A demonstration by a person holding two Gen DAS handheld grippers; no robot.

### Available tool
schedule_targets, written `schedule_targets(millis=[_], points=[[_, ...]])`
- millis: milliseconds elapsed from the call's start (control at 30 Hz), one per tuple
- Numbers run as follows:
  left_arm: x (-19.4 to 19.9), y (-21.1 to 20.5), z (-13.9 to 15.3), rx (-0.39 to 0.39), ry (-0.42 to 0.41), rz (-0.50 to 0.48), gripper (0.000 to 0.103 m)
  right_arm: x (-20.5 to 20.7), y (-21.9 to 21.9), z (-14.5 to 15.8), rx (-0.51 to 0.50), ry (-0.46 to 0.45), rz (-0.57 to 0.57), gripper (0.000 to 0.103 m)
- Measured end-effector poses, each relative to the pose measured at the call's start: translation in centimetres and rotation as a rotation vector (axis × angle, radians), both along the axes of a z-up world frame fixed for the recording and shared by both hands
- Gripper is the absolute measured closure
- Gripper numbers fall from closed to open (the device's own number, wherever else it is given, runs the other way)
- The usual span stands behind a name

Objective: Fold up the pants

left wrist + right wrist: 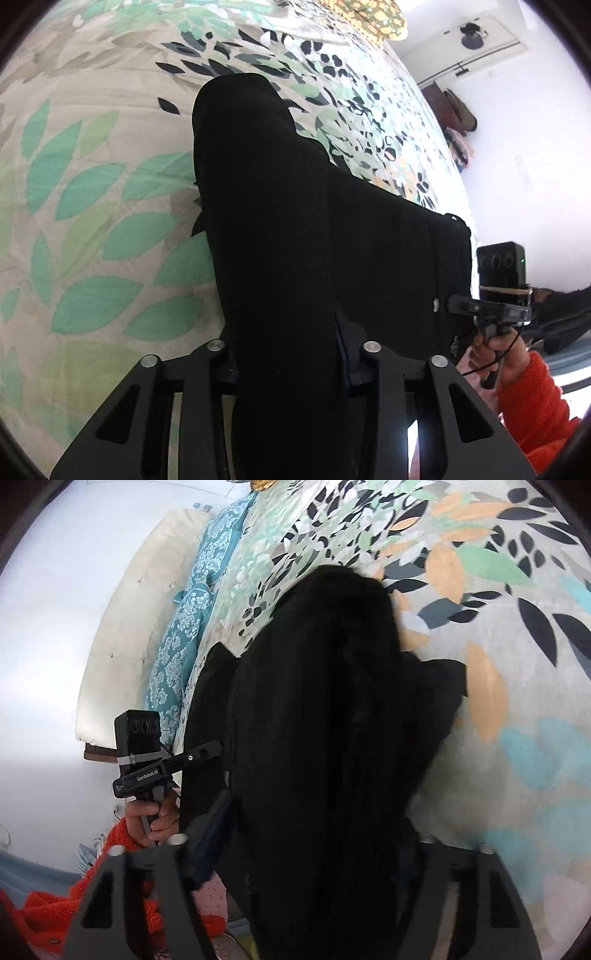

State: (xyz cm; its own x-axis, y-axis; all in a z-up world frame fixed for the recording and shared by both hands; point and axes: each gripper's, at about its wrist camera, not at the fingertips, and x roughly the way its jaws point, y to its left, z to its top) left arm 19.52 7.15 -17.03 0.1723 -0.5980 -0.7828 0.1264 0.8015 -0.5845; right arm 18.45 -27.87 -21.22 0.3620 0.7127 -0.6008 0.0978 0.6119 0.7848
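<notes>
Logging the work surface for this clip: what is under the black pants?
A leaf-print bedspread lies under the pants and shows all around them. The part directly beneath the cloth is covered. Both the left gripper and the right gripper hold the near edge.

Likely a home bedroom: leaf-print bedspread (92, 221), pillows (192, 602).

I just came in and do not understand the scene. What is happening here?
A person is folding black pants over a bed with a leaf-print cover. Each hand holds a gripper. The left gripper and the right gripper both grip cloth near the camera, and the pants hang from them onto the cover.
</notes>
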Motion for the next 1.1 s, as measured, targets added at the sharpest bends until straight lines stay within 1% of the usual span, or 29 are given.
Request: schedule_targets(millis=[33,67,100,133,233,367,500,633,733,800,833,867,900,933,967,1000,1033,1067,1100], points=[[-0.3,0.2,0.2,-0.006,0.002,0.008,0.073,-0.1,0.2,0.1,-0.001,-0.009,0.004,0.055],[-0.6,0.1,0.5,0.005,-0.004,0.010,0.075,-0.2,0.6,0.5,-0.014,-0.019,0.011,0.056],[-1.0,-0.2,1.1,0.035,-0.020,0.008,0.076,-0.2,1.1,0.9,-0.025,-0.031,0.017,0.057],[-1.2,-0.4,1.6,0.048,-0.034,0.008,0.077,-0.2,1.4,1.5,-0.030,-0.044,0.019,0.058],[-1.2,-0.6,3.3,0.034,-0.063,0.015,0.077,0.1,1.6,3.4,-0.021,-0.097,0.026,0.064],[0.7,-0.9,5.8,0.028,-0.117,0.027,0.077,2.2,1.2,6.3,-0.033,-0.152,0.032,0.065],[5.1,-1.0,8.1,0.034,-0.174,0.035,0.077,6.1,-0.1,8.6,-0.053,-0.198,0.016,0.065],[10.8,-2.2,9.2,0.076,-0.222,0.040,0.077,11.3,-2.0,10.0,-0.090,-0.227,-0.011,0.065],[14.9,-3.1,8.8,0.104,-0.239,0.049,0.077,15.2,-3.7,9.9,-0.130,-0.232,-0.034,0.065],[17.3,-4.0,7.7,0.142,-0.249,0.043,0.077,17.1,-4.7,9.0,-0.152,-0.220,-0.052,0.065],[18.4,-4.5,6.7,0.170,-0.250,0.040,0.076,18.0,-5.2,8.2,-0.167,-0.205,-0.067,0.065],[19.3,-5.0,5.4,0.205,-0.241,0.039,0.072,18.7,-5.7,7.3,-0.184,-0.182,-0.084,0.065],[19.9,-5.4,3.9,0.243,-0.221,0.039,0.065,19.2,-6.0,5.9,-0.206,-0.149,-0.094,0.064],[20.4,-5.7,2.0,0.300,-0.186,0.046,0.059,19.6,-6.3,4.3,-0.234,-0.099,-0.105,0.061],[20.7,-6.1,0.4,0.360,-0.161,0.055,0.045,19.7,-6.6,2.9,-0.266,-0.045,-0.126,0.052],[20.5,-6.1,-0.8,0.398,-0.166,0.063,0.029,19.8,-6.9,2.2,-0.283,-0.009,-0.154,0.046],[20.0,-5.9,-1.0,0.405,-0.193,0.082,0.024,19.3,-7.3,1.7,-0.258,-0.017,-0.184,0.040],[19.5,-5.5,-1.1,0.415,-0.207,0.107,0.013,18.7,-7.5,1.7,-0.241,-0.037,-0.208,0.038],[18.9,-5.0,-1.0,0.424,-0.208,0.126,0.008,18.2,-7.5,2.0,-0.256,-0.047,-0.215,0.036]])
